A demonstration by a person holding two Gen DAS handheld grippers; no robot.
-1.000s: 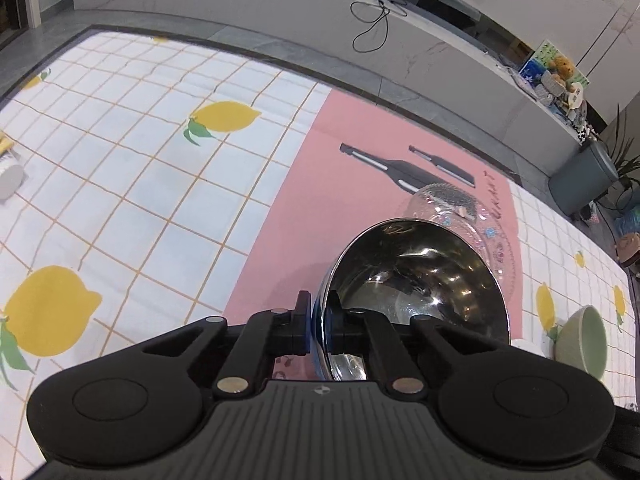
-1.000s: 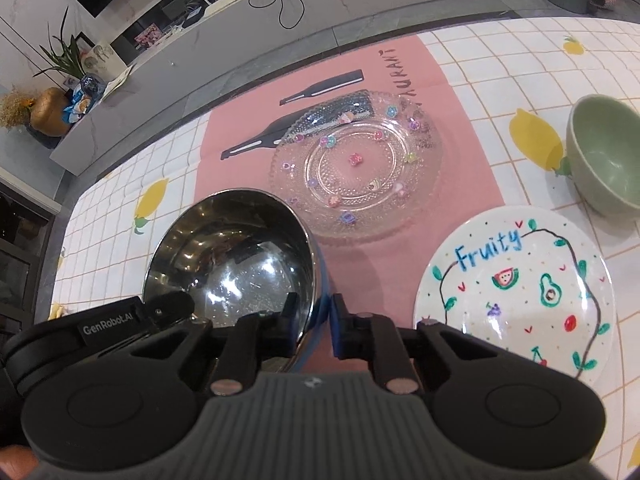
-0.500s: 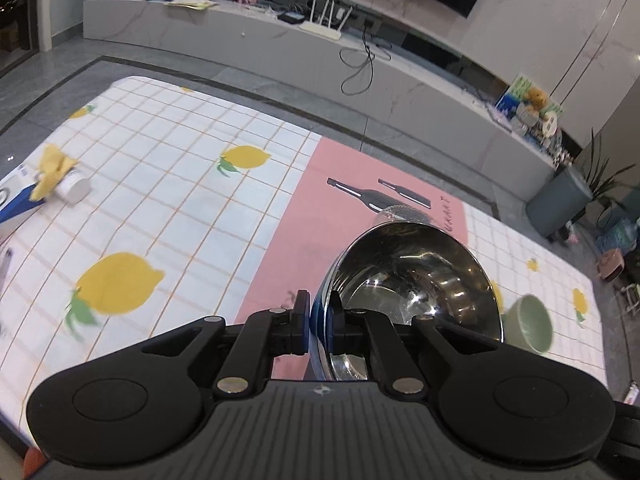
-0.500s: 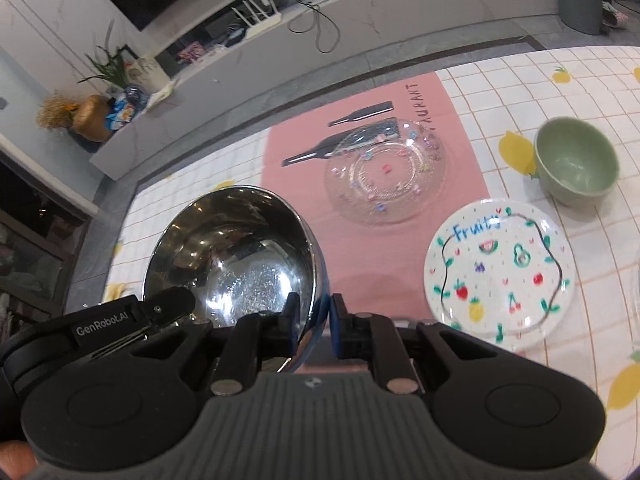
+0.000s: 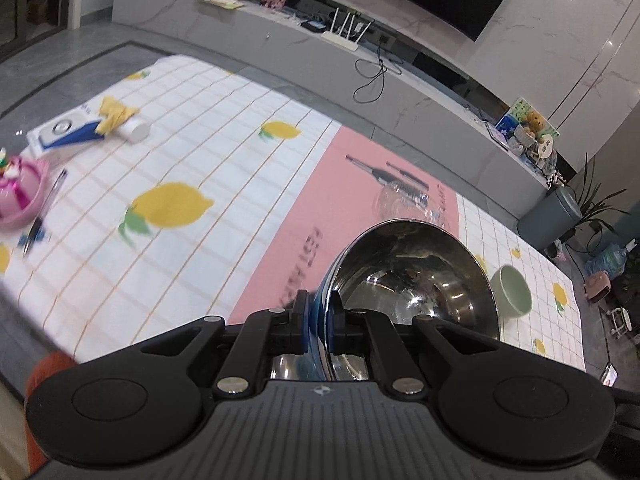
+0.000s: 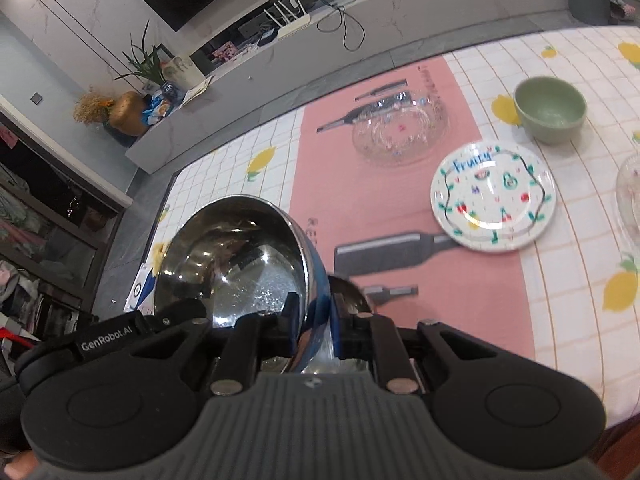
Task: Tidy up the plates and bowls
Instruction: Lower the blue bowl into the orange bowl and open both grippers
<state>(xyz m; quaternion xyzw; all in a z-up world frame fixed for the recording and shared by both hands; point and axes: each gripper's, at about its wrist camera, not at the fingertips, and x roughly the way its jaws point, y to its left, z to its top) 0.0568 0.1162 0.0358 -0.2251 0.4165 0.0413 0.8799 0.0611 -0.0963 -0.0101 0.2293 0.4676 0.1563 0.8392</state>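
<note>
The surface [image 6: 568, 280] carries a checked lemon-print cloth with a pink mat [image 6: 392, 216] down its middle, and that mat serves as the landmark. Above the mat's near end hangs the steel bowl [image 5: 416, 276], tilted and clear of the cloth, held by its rim from two sides; its width and slick metal probably explain the two-handed carry. The left hand-held gripper [image 5: 318, 322] is pinched tight on the rim, one pad inside and one outside. The right hand-held gripper [image 6: 314, 320] is likewise clamped on the opposite rim, seen from the right wrist with the steel bowl [image 6: 236, 256] leaning away from it. At the mat's far end sits a clear glass plate [image 6: 400, 132]. A painted fruit plate [image 6: 494, 196] lies on the mat's right edge, partly over the cloth. Beyond it, off the mat to the right, stands a green bowl [image 6: 550, 108]. Judging by the task, the steel bowl is being carried to be grouped with other bowls; where it will go cannot be told.
</note>
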